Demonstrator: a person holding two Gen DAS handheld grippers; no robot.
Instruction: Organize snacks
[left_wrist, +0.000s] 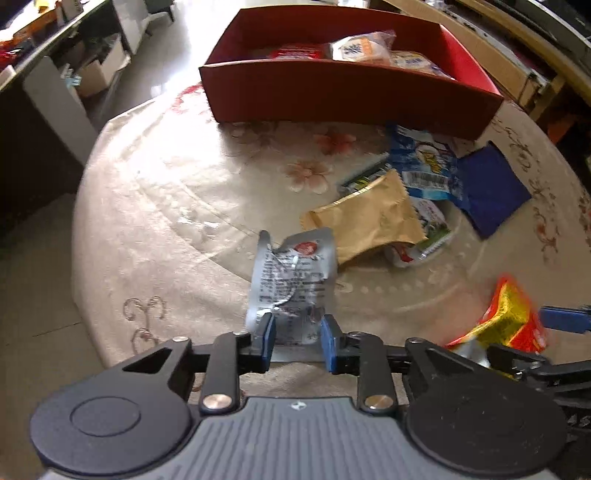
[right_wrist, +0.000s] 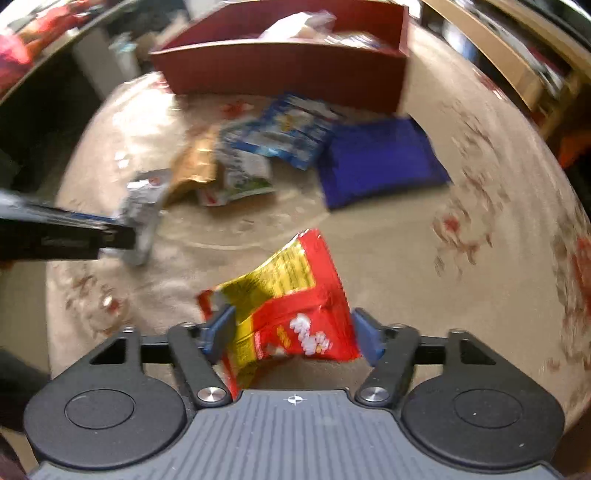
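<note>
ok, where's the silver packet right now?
Left wrist view, centre: the silver packet sits between the left gripper pads, just left of the tan packet, with the red box beyond.

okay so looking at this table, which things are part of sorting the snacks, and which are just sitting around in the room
Part of the job:
left gripper on the silver pouch
right gripper around the red and yellow snack bag
red box with packets inside
tan packet, blue and white packet, dark blue packet waiting on the table

Just lying about:
cardboard box on the floor
floral tablecloth
</note>
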